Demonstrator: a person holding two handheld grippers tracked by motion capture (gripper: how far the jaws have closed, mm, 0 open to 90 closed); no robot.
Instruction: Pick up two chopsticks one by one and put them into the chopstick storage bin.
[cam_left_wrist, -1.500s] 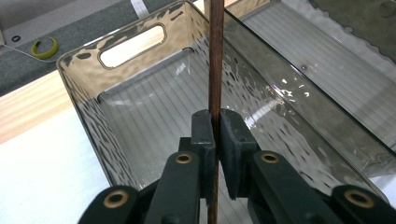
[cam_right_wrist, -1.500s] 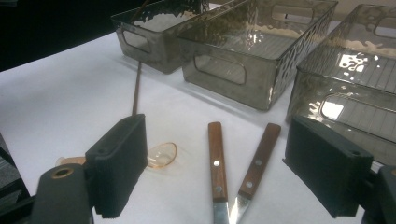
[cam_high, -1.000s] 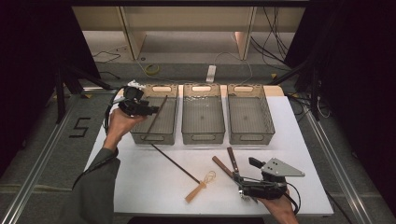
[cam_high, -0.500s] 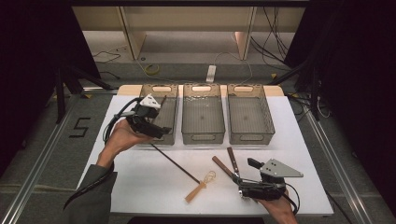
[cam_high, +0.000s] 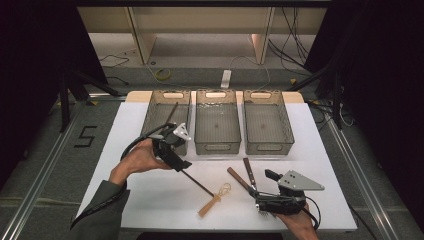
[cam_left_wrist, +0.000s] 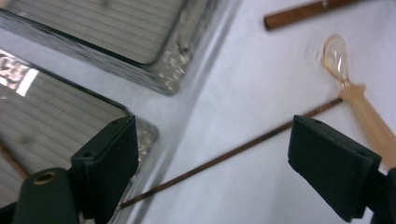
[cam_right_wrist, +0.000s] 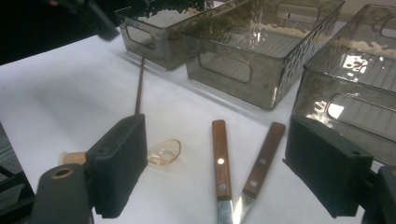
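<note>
Three grey bins stand side by side along the far half of the counter (cam_high: 115, 150): the left bin (cam_high: 150, 117), middle bin (cam_high: 217, 120) and right bin (cam_high: 267, 120), with only narrow gaps between them. In front, a thin rod (cam_high: 197, 182), a small whisk (cam_high: 216, 198) and two wooden-handled knives (cam_high: 245, 175) lie close together mid-counter. Bare white surface lies open left of the bins and along the near left edge.
</note>
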